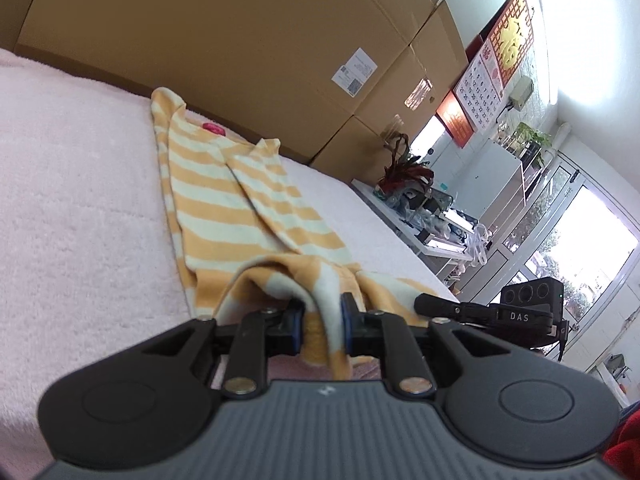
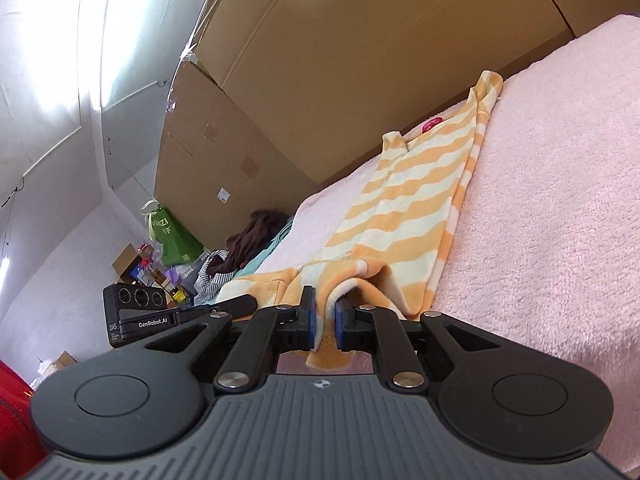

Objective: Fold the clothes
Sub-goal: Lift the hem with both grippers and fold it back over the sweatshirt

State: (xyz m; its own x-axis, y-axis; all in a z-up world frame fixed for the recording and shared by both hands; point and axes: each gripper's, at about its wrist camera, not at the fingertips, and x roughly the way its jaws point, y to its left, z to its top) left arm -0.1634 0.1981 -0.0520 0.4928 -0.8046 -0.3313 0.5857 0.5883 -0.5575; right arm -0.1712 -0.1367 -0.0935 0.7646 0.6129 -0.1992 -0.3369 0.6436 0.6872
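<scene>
The orange-and-cream striped fleece garment [image 1: 240, 208] lies lengthwise on the pink fleece-covered surface [image 1: 80, 200], its far end near the stacked brown cardboard boxes [image 1: 240, 40] behind. The near hem is raised off the surface between the pads of the left gripper [image 1: 322, 314] and the right gripper [image 2: 325, 318], side by side. A heap of dark clothing [image 2: 248, 248] lies left of the garment in the right wrist view.

left tool [image 1: 322, 312] clamped tight; right tool [image 2: 325, 312] likewise
</scene>
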